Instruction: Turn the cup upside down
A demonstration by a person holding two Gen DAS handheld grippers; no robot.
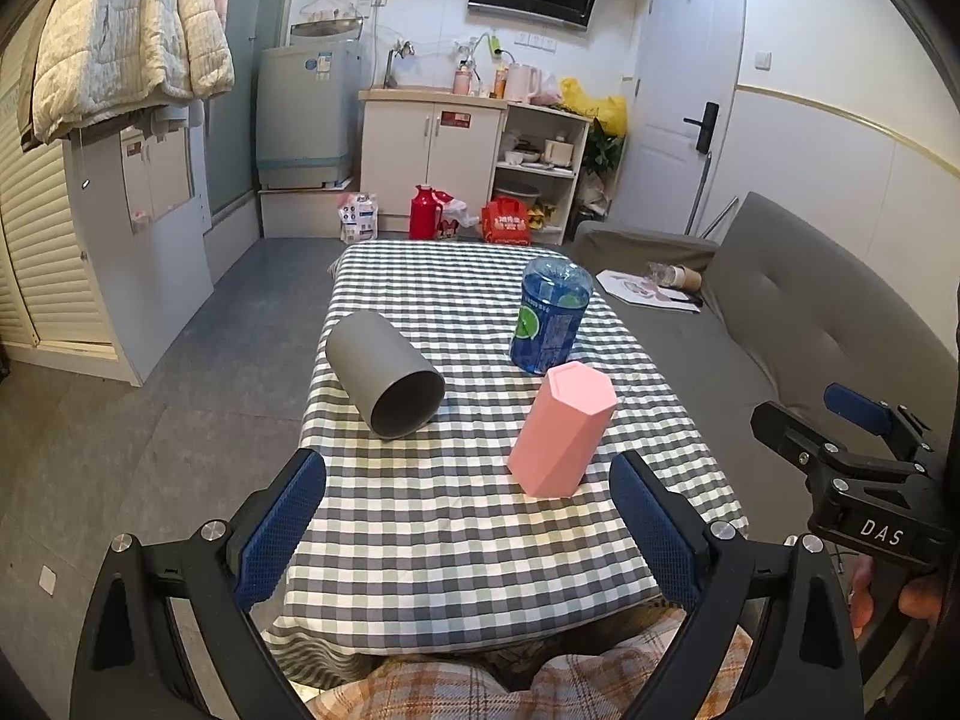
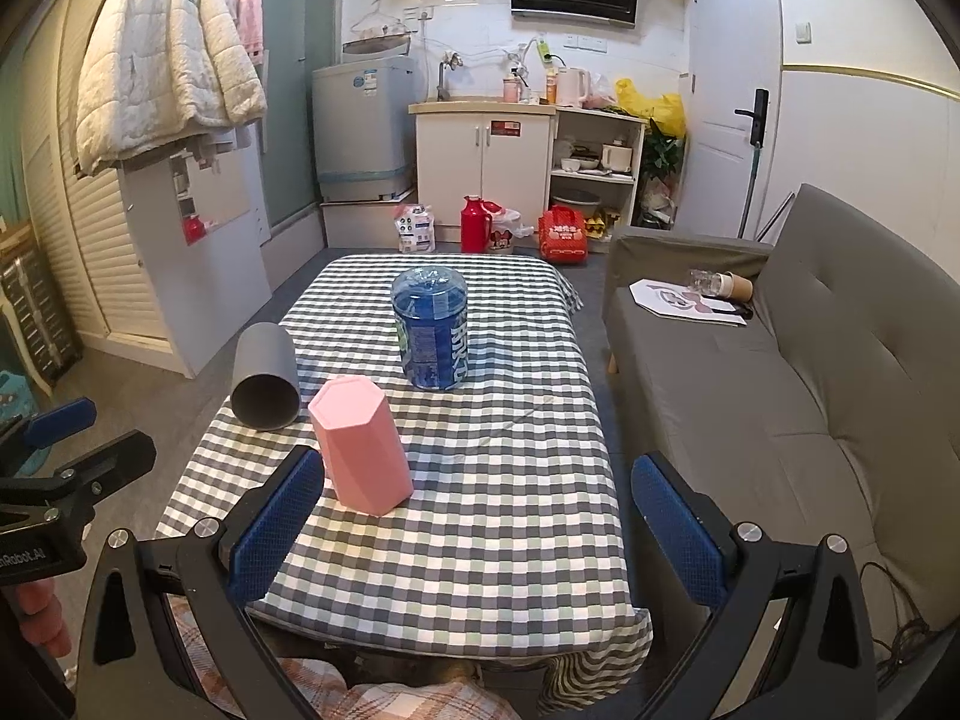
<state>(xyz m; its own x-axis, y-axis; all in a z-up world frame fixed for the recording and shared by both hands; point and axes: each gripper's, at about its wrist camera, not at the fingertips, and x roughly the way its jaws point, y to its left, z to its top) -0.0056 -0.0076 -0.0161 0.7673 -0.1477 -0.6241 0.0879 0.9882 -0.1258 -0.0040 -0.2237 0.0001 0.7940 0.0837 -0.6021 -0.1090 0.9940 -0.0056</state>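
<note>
Checkered cloth is covering the table [image 1: 480, 540] in this small kitchen-living room, a grey sofa [image 2: 780, 396] sitting beside it. I am holding my left gripper [image 1: 468, 531] and right gripper [image 2: 474, 531] wide apart and empty above the near edge. Two cups are already standing mouth-down: the pink hexagonal cup [image 1: 561, 429] and the blue printed cup [image 1: 551, 317] behind it. A grey cup [image 1: 384, 373] is lying on its side at the left edge, mouth facing me, so I judge it is what remains.
</note>
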